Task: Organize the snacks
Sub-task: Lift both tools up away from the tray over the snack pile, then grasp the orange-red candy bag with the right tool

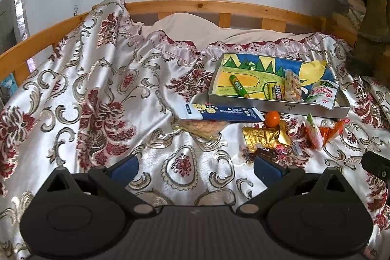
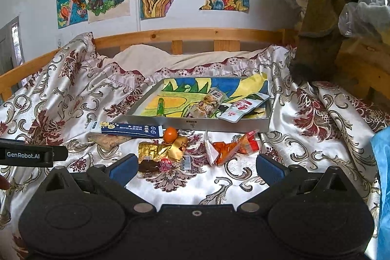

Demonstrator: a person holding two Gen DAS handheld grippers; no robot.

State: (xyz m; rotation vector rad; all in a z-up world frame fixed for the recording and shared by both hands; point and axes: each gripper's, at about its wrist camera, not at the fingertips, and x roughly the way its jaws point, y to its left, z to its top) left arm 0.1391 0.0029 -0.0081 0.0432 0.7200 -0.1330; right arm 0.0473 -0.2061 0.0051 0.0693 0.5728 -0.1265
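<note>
Left tongs (image 1: 195,166) are hovering wide apart over the floral satin bedspread (image 1: 97,89), gripping nothing. Ahead, a long dark-blue carton (image 1: 224,112) is lying across a clear bag of crumbly snack (image 1: 201,127), near a small round orange (image 1: 272,118) and a crinkled gold foil packet (image 1: 264,135). Beyond them, a shallow metal tray lined with a crayon drawing (image 2: 226,125) is holding a green tube (image 2: 160,106) and several packets. Right tongs (image 2: 196,166) are likewise gaping wide, empty, just short of the orange wrapped snacks (image 2: 231,148).
</note>
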